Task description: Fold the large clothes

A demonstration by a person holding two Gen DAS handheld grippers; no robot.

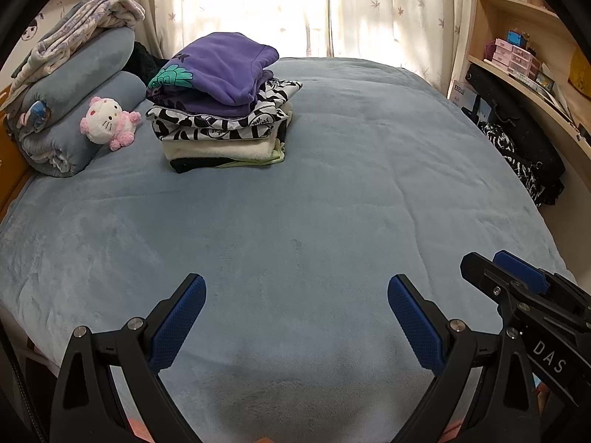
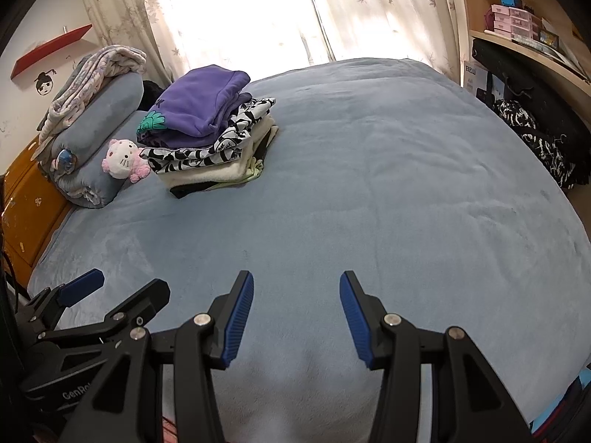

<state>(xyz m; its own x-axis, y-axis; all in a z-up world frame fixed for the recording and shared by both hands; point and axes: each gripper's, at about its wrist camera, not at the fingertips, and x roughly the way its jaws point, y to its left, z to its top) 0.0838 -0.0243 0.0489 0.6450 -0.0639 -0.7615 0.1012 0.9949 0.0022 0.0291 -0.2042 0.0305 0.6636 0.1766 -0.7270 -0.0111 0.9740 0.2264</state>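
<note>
Over the bed [image 1: 332,184], I hold left gripper [image 1: 295,291] and right gripper [image 2: 296,288] side by side, jaws spread, pinching nothing. Folded clothes stack [image 1: 221,110] sits far left by the plush toy [image 1: 107,122]. Nothing unfolded lies within reach; I'd fetch the next garment and spread it flat mid-bed.

A stack of folded clothes [image 1: 221,107] sits on the bed [image 1: 332,203], plush toy [image 1: 109,122] just left of it

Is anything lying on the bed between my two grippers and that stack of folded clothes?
Nothing visible. The left gripper and right gripper both hang open over bare blue bedspread, which runs unbroken up to the stack of folded clothes. The plush toy sits left of the stack, off the path.
</note>
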